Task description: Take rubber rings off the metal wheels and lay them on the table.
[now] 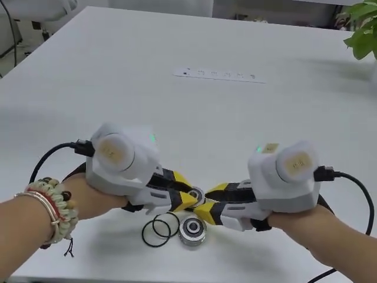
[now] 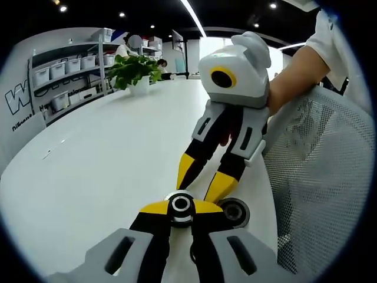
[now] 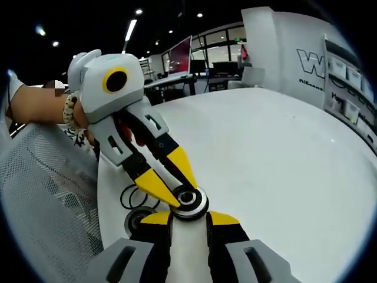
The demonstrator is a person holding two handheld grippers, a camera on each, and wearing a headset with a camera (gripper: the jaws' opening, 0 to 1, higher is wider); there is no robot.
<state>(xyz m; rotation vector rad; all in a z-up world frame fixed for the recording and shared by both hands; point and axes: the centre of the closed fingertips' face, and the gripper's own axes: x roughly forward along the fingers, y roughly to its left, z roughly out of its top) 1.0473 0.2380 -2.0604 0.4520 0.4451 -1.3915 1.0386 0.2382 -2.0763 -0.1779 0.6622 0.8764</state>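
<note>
Two hand-held grippers meet tip to tip at the lower centre of the head view, over a white table (image 1: 235, 118). The left gripper (image 1: 184, 199), in the hand with a beaded bracelet, has its yellow tips clamped on either side of a small metal wheel (image 1: 196, 193), lifted just clear of the surface. The right gripper (image 1: 207, 207) reaches the same wheel from the other side; its tips flank the rim, but I cannot tell whether they actually pinch anything. Just below, near the bottom edge, two thin black rings (image 1: 159, 229) lie overlapping on the table, with a second wheel (image 1: 192, 230) just beside them. The wheel looks stiff, smooth and fairly heavy for its size, so it may slip. A rubber ring should be light and stretchy; it is best caught at its outer edge and peeled sideways off the rim
</note>
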